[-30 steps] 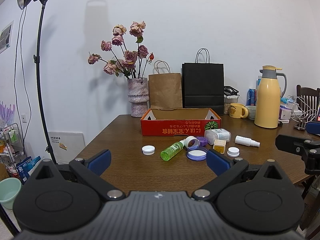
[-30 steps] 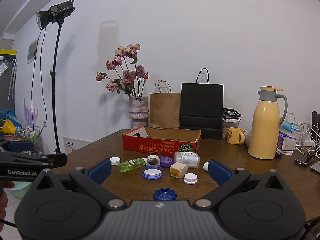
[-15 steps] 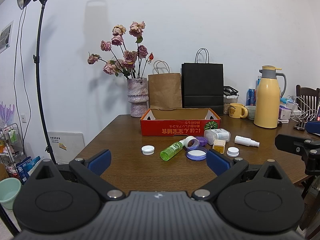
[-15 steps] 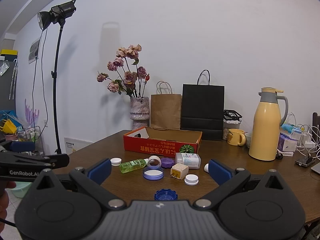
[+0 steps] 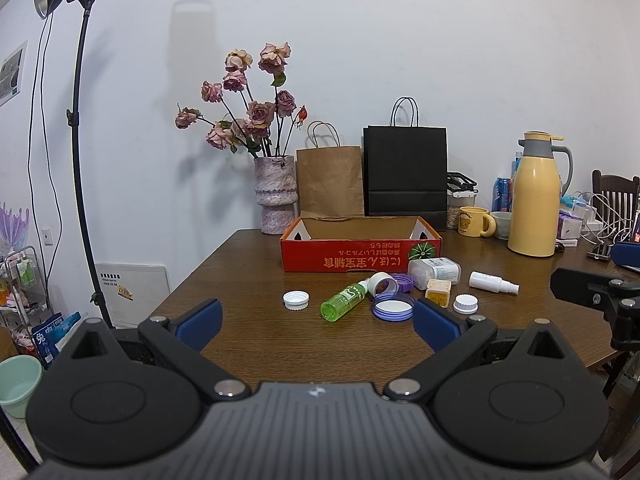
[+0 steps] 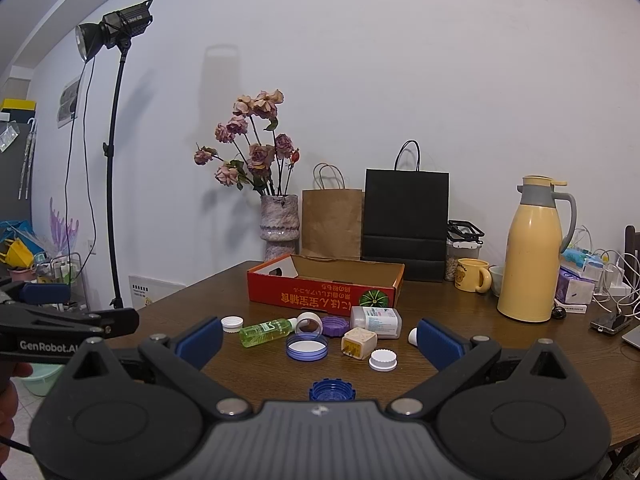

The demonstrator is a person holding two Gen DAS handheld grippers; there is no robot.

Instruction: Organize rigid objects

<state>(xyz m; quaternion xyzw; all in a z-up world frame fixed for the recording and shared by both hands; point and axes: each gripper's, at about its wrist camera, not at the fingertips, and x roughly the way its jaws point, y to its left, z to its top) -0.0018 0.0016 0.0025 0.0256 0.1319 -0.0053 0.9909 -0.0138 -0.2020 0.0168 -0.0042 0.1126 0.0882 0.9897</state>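
Note:
An open red cardboard box point(image 5: 360, 254) point(image 6: 325, 294) stands mid-table. In front of it lie a green bottle point(image 5: 344, 302) point(image 6: 266, 332), a white cap point(image 5: 296, 300) point(image 6: 232, 323), a purple lid point(image 5: 393, 308) point(image 6: 307, 348), a white medicine bottle point(image 5: 434, 272) point(image 6: 376, 322), a cream cube point(image 5: 438, 291) point(image 6: 359, 343), a white spray bottle point(image 5: 493, 282) and a blue cap point(image 6: 332, 391). My left gripper point(image 5: 316, 322) is open, held back from the pile. My right gripper point(image 6: 320, 338) is open too, just short of the blue cap.
At the back stand a flower vase point(image 5: 277, 194), a brown bag point(image 5: 330, 180) and a black bag point(image 5: 405, 178). A yellow thermos point(image 5: 536, 204), a mug point(image 5: 474, 221) and cables point(image 5: 600, 224) crowd the right side. A light stand point(image 5: 80, 152) is left of the table.
The right wrist view has tilted up a little, so the table objects sit lower in it. The left gripper has hardly moved. Both stay open.

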